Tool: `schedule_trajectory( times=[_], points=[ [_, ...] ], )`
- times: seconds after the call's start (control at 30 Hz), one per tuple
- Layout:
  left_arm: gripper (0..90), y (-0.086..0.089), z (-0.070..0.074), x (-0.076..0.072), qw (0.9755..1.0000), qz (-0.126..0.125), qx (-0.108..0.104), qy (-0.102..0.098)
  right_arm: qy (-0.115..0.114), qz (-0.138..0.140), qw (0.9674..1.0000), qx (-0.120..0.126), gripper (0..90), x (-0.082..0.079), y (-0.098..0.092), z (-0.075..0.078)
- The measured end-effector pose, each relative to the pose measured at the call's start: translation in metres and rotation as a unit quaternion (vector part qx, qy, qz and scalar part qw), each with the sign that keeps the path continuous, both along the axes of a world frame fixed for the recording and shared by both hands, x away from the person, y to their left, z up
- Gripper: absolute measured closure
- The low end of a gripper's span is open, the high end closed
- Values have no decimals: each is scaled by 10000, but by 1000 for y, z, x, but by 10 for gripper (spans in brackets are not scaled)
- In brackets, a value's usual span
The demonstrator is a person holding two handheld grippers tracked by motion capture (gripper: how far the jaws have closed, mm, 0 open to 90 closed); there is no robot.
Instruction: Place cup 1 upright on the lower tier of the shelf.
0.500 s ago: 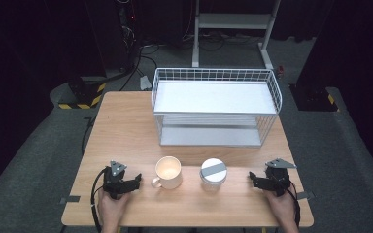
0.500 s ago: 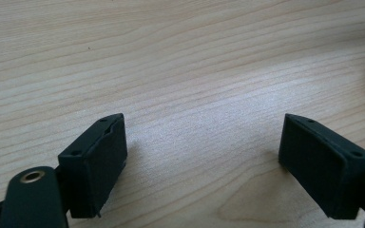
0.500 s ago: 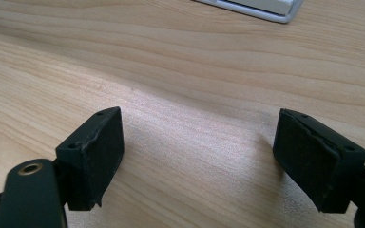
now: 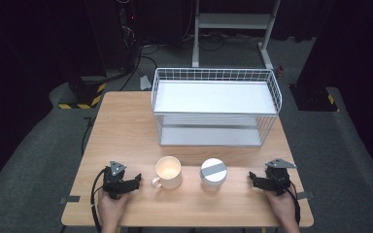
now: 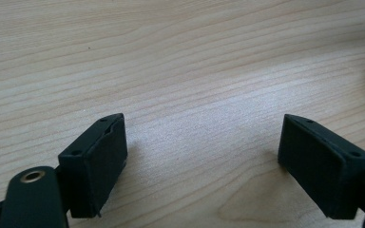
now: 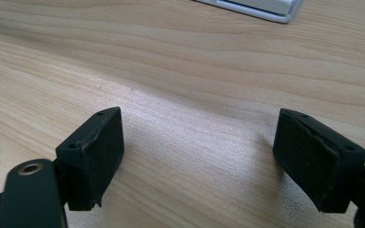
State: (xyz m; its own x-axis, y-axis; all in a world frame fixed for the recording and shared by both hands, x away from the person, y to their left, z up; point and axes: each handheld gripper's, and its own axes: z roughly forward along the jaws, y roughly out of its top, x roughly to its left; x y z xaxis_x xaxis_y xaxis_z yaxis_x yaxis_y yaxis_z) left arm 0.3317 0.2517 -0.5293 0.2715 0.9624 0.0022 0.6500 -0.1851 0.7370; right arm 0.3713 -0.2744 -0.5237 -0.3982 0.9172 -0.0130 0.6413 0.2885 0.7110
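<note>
Near the table's (image 4: 126, 121) six o'clock edge, the mug (image 4: 168, 172) and lidded jar (image 4: 213, 173) stand side by side, probably staged for the wire rack (image 4: 216, 104) at twelve. The left gripper (image 4: 132, 180) at nine and the right gripper (image 4: 255, 180) at three rest on the wood, jaws apart and empty, flanking both within easy reach.

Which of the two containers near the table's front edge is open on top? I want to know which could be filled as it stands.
The cream mug, with a handle, left of the white jar, whose top is closed by a grey-striped lid.
</note>
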Motion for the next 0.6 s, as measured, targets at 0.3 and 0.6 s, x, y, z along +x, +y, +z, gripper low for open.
schedule_trajectory(
  times=[0.3, 0.6],
  points=[
    [174, 0, 0, 0, 10000, -4, 0, 0, 10, 55, 10000, -4, 161, -2, 1, 0],
    [177, 1, 0, 0, 10000, -9, 7, 6, -84, 187, 9998, 40, 134, -8, 2, 1]
  ],
)
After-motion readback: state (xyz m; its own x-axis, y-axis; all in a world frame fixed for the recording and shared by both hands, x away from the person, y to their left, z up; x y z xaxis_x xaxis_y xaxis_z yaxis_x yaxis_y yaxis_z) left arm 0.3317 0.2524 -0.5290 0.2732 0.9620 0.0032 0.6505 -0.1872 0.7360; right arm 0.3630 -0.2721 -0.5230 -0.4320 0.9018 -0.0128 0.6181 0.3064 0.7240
